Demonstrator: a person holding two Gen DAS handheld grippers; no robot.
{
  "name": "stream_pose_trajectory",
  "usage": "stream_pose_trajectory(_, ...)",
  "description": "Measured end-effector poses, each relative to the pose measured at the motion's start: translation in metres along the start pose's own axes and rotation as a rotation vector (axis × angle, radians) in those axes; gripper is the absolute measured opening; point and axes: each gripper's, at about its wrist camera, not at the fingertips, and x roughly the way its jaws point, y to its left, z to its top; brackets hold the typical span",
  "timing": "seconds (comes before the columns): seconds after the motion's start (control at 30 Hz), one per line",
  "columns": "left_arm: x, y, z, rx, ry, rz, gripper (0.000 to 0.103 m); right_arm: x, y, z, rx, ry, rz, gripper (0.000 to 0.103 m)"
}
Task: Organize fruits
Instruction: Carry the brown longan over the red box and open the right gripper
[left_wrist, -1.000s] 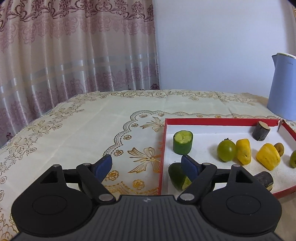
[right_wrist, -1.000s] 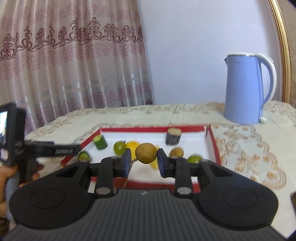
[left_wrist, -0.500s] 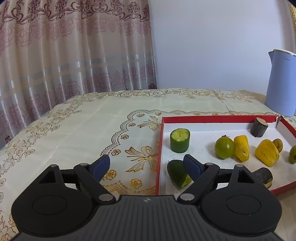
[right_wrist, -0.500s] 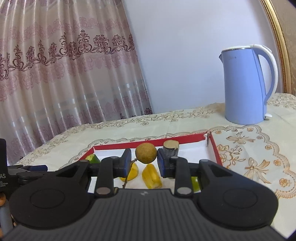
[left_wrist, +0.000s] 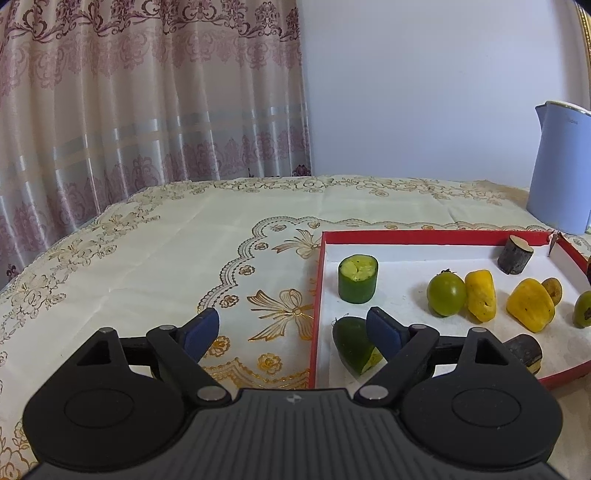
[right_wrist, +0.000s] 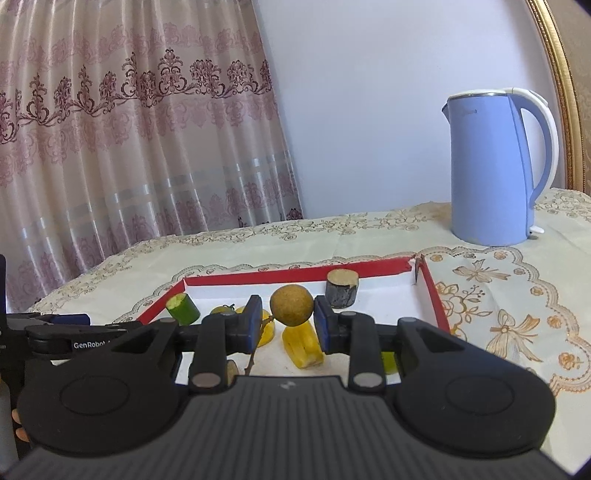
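In the left wrist view, the kettle (left_wrist: 559, 170) is cut by the right edge, its handle out of sight. The green wedge (left_wrist: 352, 345) is partly hidden behind the left gripper (left_wrist: 295, 330), and the dark stub (left_wrist: 524, 349) sits half behind its arm. In the right wrist view, the right gripper (right_wrist: 288, 325) covers most of the yellow pieces (right_wrist: 301, 349) and a green fruit (right_wrist: 389, 362).
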Motion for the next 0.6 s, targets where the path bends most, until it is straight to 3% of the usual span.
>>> stream_pose_trajectory(0.6,0.0003,-0.0025,-0.0019,0.017,-0.009,0.000,0.087,0.0040,0.0008,-0.0022,-0.007,0.019,-0.004,0.029)
